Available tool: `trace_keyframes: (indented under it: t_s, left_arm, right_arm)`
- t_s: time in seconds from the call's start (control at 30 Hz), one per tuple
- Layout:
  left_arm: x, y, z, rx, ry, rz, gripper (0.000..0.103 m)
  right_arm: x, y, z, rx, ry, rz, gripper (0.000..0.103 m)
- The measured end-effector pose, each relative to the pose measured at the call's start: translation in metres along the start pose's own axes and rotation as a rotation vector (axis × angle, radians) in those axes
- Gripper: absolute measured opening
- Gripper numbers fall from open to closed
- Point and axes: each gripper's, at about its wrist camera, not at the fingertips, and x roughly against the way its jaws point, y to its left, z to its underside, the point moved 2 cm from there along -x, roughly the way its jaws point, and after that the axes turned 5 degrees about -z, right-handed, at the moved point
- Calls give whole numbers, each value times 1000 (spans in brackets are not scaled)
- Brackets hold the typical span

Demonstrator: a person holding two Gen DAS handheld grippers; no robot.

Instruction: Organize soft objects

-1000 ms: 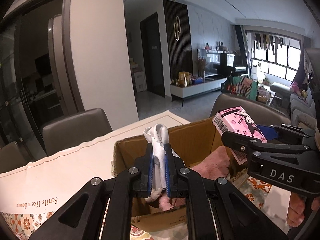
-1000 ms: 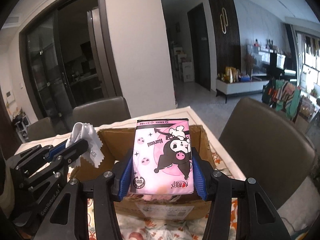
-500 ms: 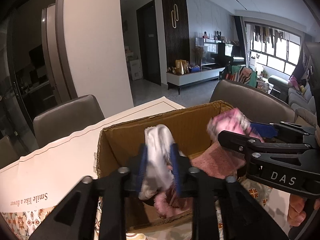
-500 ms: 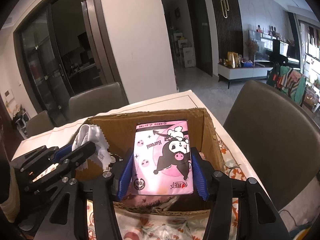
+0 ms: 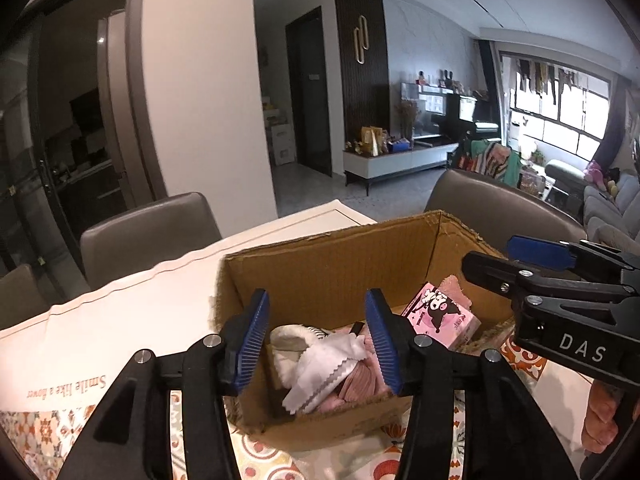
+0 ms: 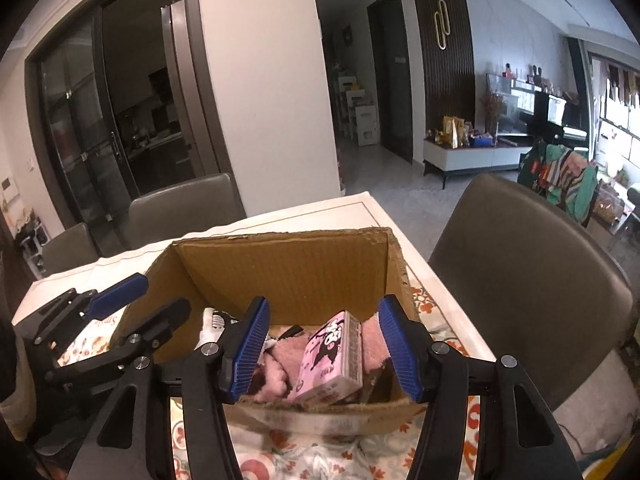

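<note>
On the left, the left gripper hangs spread wide and empty over the cardboard box, the white cloth lying inside on pink fabric. To the right, the right gripper gapes empty too, the pink tissue pack resting inside. Both items look stowed; nothing further to pack is in view.

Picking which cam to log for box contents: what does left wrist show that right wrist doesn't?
Left wrist only: the white zigzag-edged cloth lying on the pink items in the box, and "Smile like a flower" lettering on the table cover.
Right wrist only: the tissue pack's striped side.
Both: the cardboard box, pink Kuromi tissue pack, pink fluffy fabric, both grippers open and empty.
</note>
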Motion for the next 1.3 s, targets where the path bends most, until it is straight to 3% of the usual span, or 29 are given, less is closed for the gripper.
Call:
trace_keyframes:
  t_s: [0.43,0.53,0.67,0.77,1.3]
  left_arm:
    - [92,5,2,56,-100,-139,61]
    - [111,5,5,64,-105,-147,63]
    - [138,4,14,76,-118,-155,72]
    - [156,3,22,72,-130,-176,74]
    - [237,-5,61,103,-146,-205,97]
  right_arm:
    - [73,17,9,-1,-75,10,58]
    - [95,21,14,12,-97,19,58]
    - [122,28,22,10,-113,23,59]
    - [141,32,33,11,-123,35,68]
    - [230,52,85,38,-183,95,75]
